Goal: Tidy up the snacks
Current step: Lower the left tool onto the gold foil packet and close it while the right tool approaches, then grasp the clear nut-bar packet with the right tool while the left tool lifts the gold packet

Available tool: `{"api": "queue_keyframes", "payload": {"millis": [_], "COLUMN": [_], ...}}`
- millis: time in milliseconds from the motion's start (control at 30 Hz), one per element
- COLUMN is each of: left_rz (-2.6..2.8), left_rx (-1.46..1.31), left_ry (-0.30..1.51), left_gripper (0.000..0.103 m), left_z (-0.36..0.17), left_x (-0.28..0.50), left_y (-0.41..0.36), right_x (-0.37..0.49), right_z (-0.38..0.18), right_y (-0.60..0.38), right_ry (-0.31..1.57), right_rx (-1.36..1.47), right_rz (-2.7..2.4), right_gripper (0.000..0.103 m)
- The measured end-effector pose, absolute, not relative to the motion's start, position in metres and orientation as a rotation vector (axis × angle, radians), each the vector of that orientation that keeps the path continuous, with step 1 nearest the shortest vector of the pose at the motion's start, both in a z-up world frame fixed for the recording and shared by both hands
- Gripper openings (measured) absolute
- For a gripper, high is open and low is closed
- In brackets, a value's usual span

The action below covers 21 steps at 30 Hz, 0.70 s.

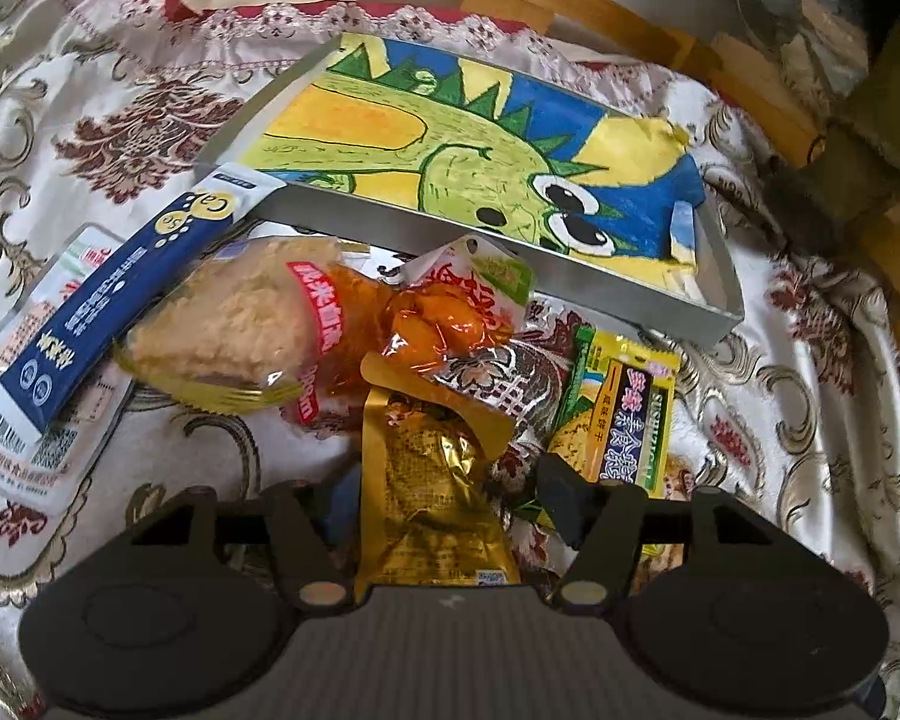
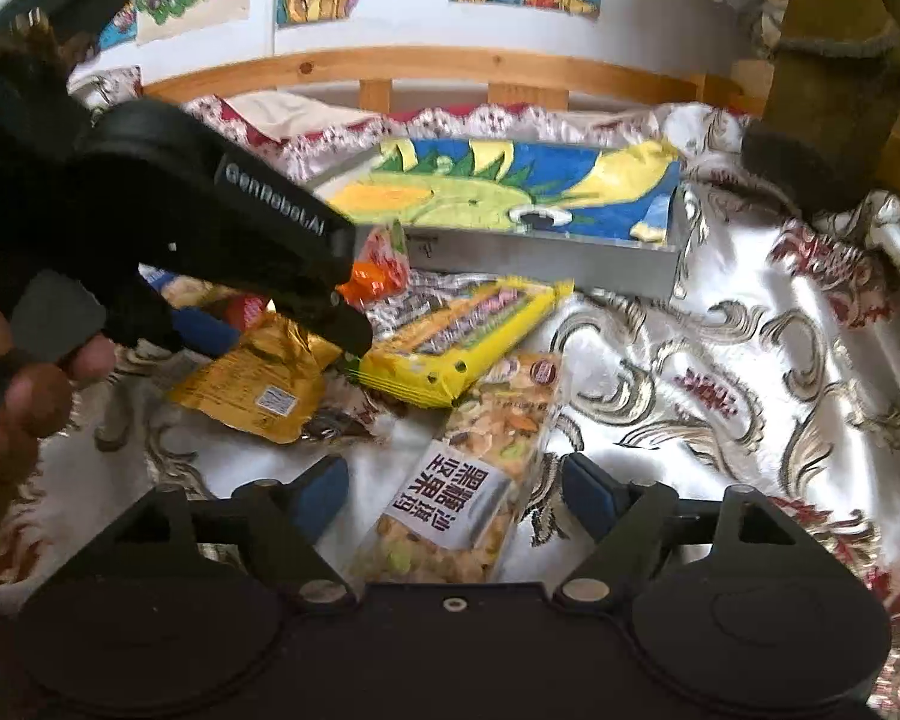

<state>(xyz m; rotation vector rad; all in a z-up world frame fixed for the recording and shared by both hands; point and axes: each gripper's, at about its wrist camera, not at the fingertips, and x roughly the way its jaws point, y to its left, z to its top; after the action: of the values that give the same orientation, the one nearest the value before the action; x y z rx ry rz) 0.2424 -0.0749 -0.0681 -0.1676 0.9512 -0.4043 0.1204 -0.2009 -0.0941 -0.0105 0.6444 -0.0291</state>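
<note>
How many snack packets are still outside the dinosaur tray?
7 that I can see: white pouch, blue stick, puffed-rice pack, orange pack, gold packet, yellow bar, nut bar. More may hide underneath. The tray holds none.

The left gripper [image 1: 444, 498] points steeply downward with its jaws spread apart, the pads pressing on nothing. The right gripper [image 2: 456, 498] tilts down less steeply, jaws likewise parted. Fingers of the person's left hand [image 2: 12, 396] curl around the left gripper's handle.
</note>
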Motion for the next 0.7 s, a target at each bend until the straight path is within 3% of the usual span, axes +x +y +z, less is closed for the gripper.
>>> {"api": "queue_keyframes", "payload": {"millis": [67, 133, 167, 267, 700], "left_rz": [-0.404, -0.402, -0.402, -0.408, -0.376], "left_rx": [-0.134, -0.09, -0.076, -0.093, -0.095], "left_ry": [0.942, 0.935, 0.933, 0.911, 0.918], "left_gripper": [0.064, 0.051, 0.051, 0.045, 0.037], "left_z": [-0.069, -0.069, -0.069, -0.067, -0.061], "left_x": [0.239, 0.235, 0.234, 0.226, 0.18], "left_y": [-0.077, -0.079, -0.078, -0.072, -0.053], "right_x": [0.119, 0.118, 0.118, 0.117, 0.095], "right_z": [-0.093, -0.093, -0.093, -0.093, -0.084], "right_y": [-0.204, -0.204, -0.204, -0.203, -0.201], "right_ry": [0.634, 0.632, 0.633, 0.633, 0.665], "right_rx": [0.008, 0.013, 0.011, 0.006, -0.01], "right_rz": [-0.036, -0.042, -0.043, -0.049, -0.058], "right_gripper": [0.071, 0.061, 0.058, 0.055, 0.042]}}
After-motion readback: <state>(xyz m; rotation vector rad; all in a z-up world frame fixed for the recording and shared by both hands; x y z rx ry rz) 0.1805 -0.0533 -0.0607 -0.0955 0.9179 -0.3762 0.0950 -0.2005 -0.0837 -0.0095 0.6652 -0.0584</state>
